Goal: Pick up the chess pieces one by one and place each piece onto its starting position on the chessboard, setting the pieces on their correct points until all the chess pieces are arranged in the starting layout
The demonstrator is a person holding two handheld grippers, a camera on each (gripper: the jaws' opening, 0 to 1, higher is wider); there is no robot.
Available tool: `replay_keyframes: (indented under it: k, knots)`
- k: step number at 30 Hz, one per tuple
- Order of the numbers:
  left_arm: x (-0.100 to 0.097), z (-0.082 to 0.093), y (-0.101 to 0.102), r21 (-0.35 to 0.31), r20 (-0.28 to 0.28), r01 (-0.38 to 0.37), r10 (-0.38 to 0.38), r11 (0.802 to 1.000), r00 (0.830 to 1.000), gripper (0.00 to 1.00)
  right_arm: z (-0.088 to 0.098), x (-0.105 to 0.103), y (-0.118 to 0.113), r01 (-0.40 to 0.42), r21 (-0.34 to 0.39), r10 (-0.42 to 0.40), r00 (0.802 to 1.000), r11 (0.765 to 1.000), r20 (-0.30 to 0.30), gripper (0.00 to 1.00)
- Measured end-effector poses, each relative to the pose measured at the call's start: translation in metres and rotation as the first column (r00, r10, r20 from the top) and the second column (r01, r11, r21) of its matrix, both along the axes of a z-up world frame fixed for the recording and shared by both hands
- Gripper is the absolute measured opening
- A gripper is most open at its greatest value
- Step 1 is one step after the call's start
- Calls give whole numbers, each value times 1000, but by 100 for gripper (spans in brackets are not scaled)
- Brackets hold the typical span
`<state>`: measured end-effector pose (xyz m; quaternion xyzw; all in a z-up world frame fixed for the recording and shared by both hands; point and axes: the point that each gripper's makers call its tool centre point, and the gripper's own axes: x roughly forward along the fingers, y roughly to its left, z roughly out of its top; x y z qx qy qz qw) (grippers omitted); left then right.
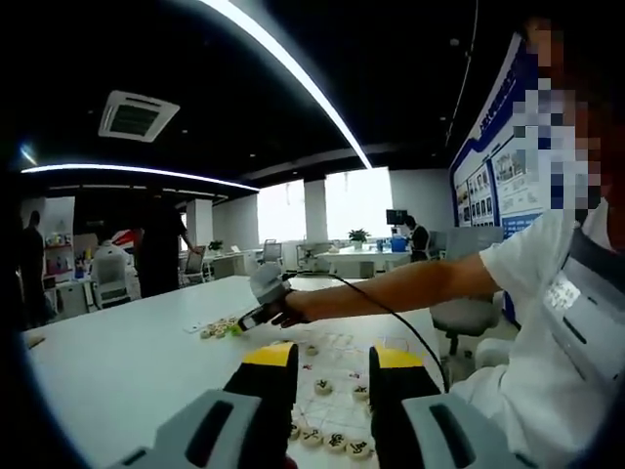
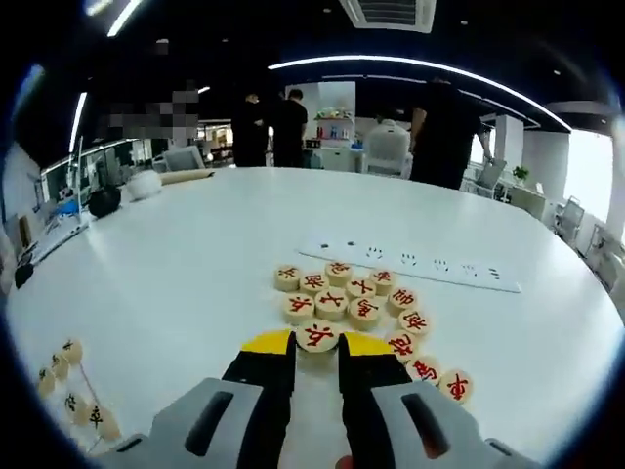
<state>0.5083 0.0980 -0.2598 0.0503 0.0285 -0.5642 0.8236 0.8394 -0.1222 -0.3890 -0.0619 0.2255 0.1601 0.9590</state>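
A cluster of round wooden chess pieces [image 2: 352,298] with red characters lies on the white table [image 2: 176,264]. My right gripper [image 2: 317,344] has its yellow-tipped jaws closed against one red-marked piece [image 2: 317,335] at the near edge of that cluster. In the left gripper view a hand holds that same right gripper [image 1: 262,295] over the loose pieces [image 1: 220,329]. My left gripper [image 1: 332,358] hovers open above the chessboard [image 1: 342,415], holding nothing. Several pieces [image 1: 322,387] stand on the board's points below it.
A white power strip [image 2: 410,262] lies just beyond the cluster. The board's corner with a few pieces [image 2: 68,352] is at lower left in the right gripper view. A person's arm [image 1: 410,283] reaches across the table. People [image 2: 283,127] and chairs stand at the far side.
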Motion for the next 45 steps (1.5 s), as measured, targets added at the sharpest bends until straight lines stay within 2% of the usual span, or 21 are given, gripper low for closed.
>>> replay_keyframes:
  k: [3,7,10,12,14,17,20,22,25,29,32,45]
  knots:
    - [-3,-3,3,3,25,30,-30,1000,999,31,11,-21,5,-74,-24,75,997,997,13,19]
    - [-3,-9,14,13,21,43,-44,999,999,31,22,-65,12,-174,-50,176,984,983,28,19]
    - [-4,-11,21,29,24,39,-39,999,999,31,33,-92,13,-218,-45,220,974,975,47,19]
    - [-6,-13,24,45,22,37,-38,998,999,30,44,-119,13,-242,-43,244,967,969,76,19]
    - [-5,-14,28,52,9,25,-26,998,1000,28,49,-138,12,-258,-23,259,964,966,66,19]
    - [-3,-17,31,71,8,10,-11,997,1000,28,50,-166,10,-274,-21,275,961,962,44,19]
    - [-6,-23,30,99,13,15,-17,995,1000,28,52,-199,13,-323,-20,324,945,946,46,19]
    - [-6,-24,29,104,13,18,-19,994,1000,28,49,-223,16,-367,-6,367,929,930,36,19]
    - [-7,-22,28,99,10,18,-19,995,1000,28,41,-247,14,-377,12,377,926,926,24,19]
    - [-6,-20,27,94,17,18,-19,995,1000,28,23,-265,11,-370,25,370,929,929,-10,19]
    - [-7,-20,26,89,15,19,-20,996,1000,28,11,-271,11,-375,22,375,927,927,-27,19]
    - [-7,-24,29,96,-3,21,-21,995,1000,29,-14,-268,13,-358,56,361,930,932,-67,19]
